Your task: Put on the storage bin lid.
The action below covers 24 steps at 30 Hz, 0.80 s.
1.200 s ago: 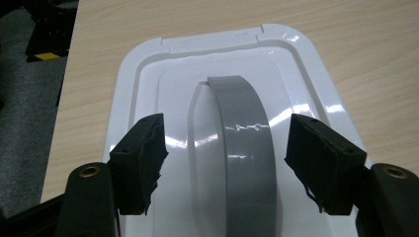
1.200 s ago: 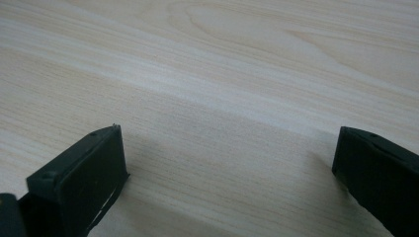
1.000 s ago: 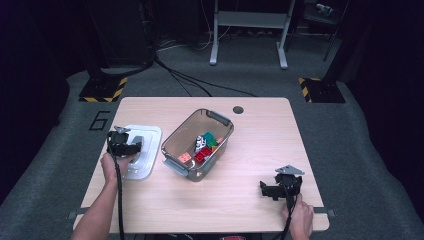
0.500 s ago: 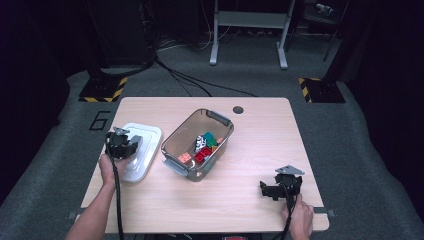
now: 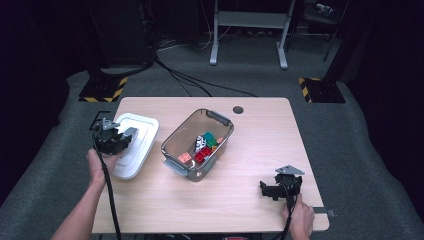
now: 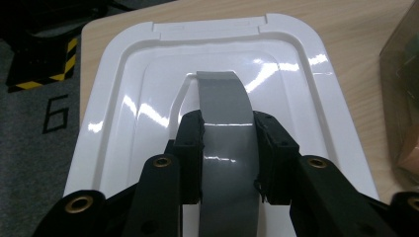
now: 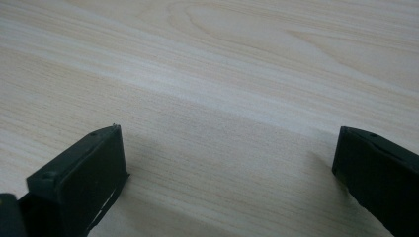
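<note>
**Left gripper clamped on lid handle**

High view: left gripper [image 5: 114, 140] at centre left, over the white lid [image 5: 142, 131] on the surface [image 5: 260, 130]. Left gripper view: jaws, having just closed, grip the grey handle [image 6: 226, 103]. Right gripper view: right gripper [image 7: 230, 170] jaws apart.

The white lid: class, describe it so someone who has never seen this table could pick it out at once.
Start at the wooden table and find the clear bin of toy bricks at its middle. To the left of the bin, near the table's left edge, lies the white lid. It alone is flat, glossy white, with a grey handle clamped in the left tongs.
</note>
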Each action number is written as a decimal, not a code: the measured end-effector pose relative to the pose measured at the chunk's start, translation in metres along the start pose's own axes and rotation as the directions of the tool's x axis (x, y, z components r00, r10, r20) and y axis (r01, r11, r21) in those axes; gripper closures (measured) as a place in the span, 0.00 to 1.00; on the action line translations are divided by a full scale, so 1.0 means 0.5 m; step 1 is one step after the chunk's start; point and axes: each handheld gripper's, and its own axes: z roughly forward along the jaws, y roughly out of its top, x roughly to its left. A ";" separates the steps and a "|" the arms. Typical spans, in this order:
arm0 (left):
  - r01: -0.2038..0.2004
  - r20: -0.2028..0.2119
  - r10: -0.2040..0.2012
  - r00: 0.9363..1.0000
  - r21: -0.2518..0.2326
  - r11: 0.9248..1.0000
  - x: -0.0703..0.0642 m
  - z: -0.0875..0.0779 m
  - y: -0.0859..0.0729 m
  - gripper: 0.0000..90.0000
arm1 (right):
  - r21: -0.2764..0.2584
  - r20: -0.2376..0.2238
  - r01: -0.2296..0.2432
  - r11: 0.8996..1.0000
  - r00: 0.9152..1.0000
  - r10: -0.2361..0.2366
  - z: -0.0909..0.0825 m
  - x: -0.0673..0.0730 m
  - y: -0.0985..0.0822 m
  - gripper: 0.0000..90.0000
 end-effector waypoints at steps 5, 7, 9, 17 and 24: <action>-0.022 0.000 0.022 1.000 -0.015 1.000 0.000 -0.025 0.037 0.75 | -0.001 0.001 -0.001 1.000 1.000 0.001 0.000 0.000 0.000 0.00; -0.038 0.001 0.038 0.999 -0.016 0.999 -0.004 -0.033 0.053 0.75 | 0.000 0.000 0.000 1.000 1.000 0.000 0.000 0.000 0.000 0.00; -0.054 -0.002 0.054 0.999 -0.026 0.998 -0.008 -0.042 0.069 0.75 | -0.001 0.001 -0.001 1.000 1.000 0.001 0.000 0.000 0.000 0.00; -0.076 0.024 0.077 0.997 -0.055 0.996 -0.028 -0.084 0.137 0.75 | -0.001 0.001 -0.001 1.000 1.000 0.001 0.000 0.000 0.000 0.00; -0.113 0.066 0.117 0.991 -0.057 0.992 -0.075 -0.095 0.182 0.75 | -0.001 0.001 -0.001 1.000 1.000 0.001 0.000 0.000 0.000 0.00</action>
